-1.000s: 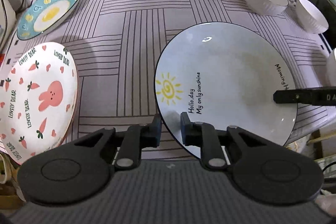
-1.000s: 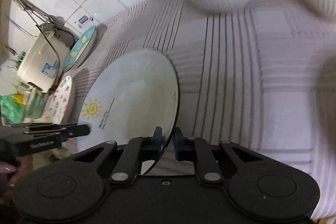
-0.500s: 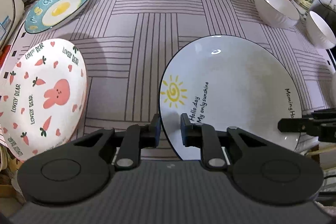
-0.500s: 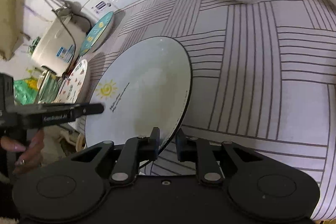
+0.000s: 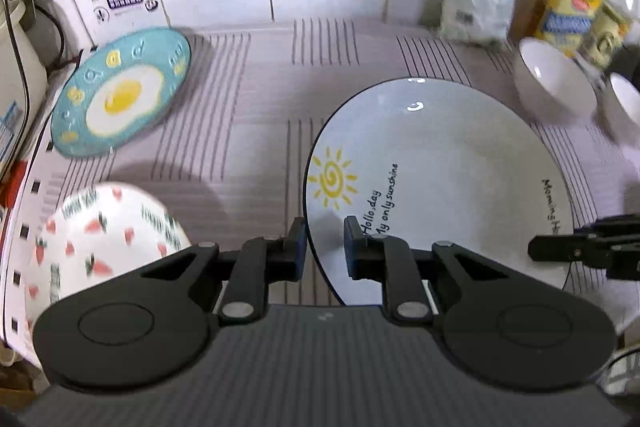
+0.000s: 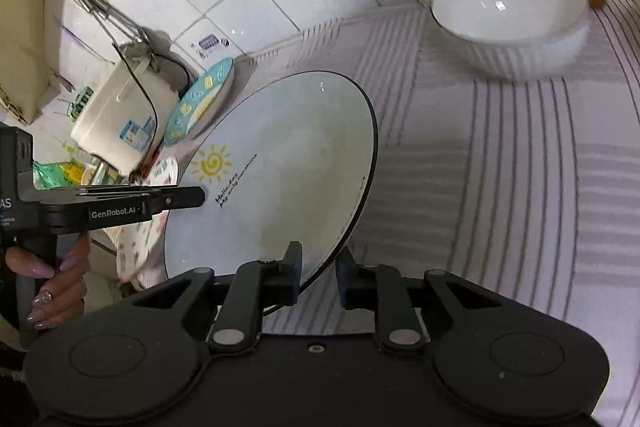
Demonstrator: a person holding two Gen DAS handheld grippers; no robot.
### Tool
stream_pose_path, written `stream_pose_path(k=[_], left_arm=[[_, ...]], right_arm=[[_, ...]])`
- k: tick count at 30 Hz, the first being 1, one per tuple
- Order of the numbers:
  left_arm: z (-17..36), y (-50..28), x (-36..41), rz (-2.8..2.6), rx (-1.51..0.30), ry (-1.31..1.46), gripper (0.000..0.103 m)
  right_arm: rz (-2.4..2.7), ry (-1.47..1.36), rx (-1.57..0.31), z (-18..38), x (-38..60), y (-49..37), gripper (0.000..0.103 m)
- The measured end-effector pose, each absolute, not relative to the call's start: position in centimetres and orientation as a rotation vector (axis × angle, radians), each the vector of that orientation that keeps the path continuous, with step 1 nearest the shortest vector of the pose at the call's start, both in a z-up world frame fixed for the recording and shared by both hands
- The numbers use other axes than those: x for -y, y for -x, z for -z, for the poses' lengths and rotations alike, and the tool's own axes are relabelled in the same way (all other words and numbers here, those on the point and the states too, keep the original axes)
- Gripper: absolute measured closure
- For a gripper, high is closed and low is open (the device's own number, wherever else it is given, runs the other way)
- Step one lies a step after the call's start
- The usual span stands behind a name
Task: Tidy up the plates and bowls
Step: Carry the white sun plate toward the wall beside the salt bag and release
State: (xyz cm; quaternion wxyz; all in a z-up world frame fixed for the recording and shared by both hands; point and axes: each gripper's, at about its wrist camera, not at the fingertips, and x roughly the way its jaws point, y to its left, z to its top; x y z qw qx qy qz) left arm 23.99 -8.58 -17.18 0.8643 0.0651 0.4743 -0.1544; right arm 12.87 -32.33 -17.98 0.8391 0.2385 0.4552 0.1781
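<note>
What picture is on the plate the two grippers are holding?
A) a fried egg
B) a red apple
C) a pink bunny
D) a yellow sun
D: the plate gripped at its rim by the left hand-held gripper and the right hand-held gripper has a yellow spiral sun beside black writing.

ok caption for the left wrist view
Both grippers hold the sun plate by its rim above the striped mat.
</note>
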Motion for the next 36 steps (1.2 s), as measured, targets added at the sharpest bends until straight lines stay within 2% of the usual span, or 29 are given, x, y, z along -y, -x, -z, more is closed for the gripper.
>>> stream_pose_path(k=[19, 30, 36], left_arm=[[19.1, -38.0, 8.1, 0.354, -0.979, -0.049, 0.086], [21.1, -39.2, 9.9, 0.349, -1.028, -0.123, 0.086], [20.5, -38.8, 10.2, 0.305, -1.081, -0.102, 0.083]], right_arm=[[-0.264, -0.443, -0.919, 18.5, 31.5, -25.5, 0.079], [-0.091, -0.327, -0.935, 18.4, 29.8, -28.6, 0.076], [0.017, -0.235, -0.969, 18.6, 27.8, -29.7, 0.067]])
